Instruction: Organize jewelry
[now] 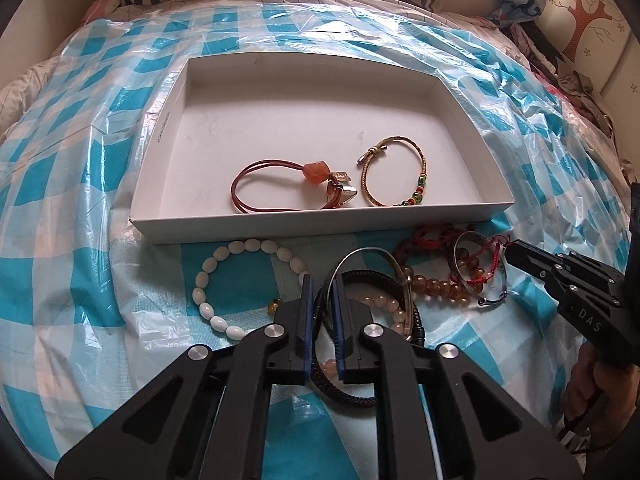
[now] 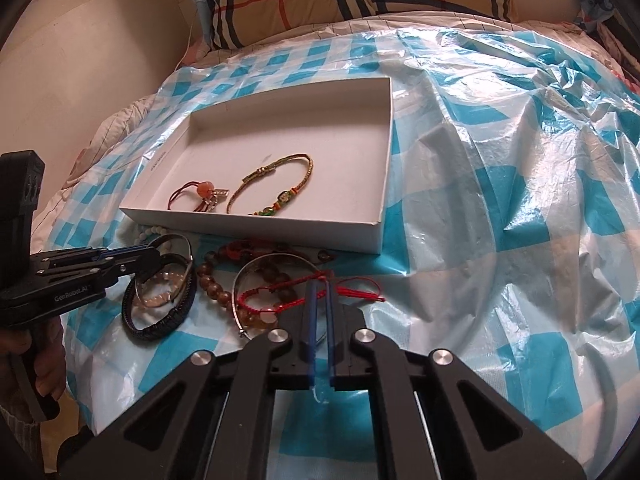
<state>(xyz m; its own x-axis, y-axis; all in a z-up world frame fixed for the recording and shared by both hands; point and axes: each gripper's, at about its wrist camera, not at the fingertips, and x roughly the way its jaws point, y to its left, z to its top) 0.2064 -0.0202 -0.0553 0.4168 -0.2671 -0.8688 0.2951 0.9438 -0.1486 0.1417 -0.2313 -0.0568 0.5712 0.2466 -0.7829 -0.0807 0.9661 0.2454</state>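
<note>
Low in the left wrist view, the left tongs (image 1: 320,292) are pinched on the thin silver metal bangle (image 1: 372,254), which lies over a black braided leather band (image 1: 340,390) on the bed's blue-checked plastic sheet (image 1: 100,240). It looks stiff, light and slick, so gripping the rim edge-on seems right. At centre-bottom of the right wrist view, the right tongs (image 2: 319,294) are clamped on the red knotted cord bracelet (image 2: 288,288), soft and limp, likely to dangle. The shallow white cardboard tray (image 1: 168,120) waits above.

Right tool (image 2: 320,292) pinching red string bracelet (image 2: 280,292), white tray (image 2: 276,222) beyond
</note>
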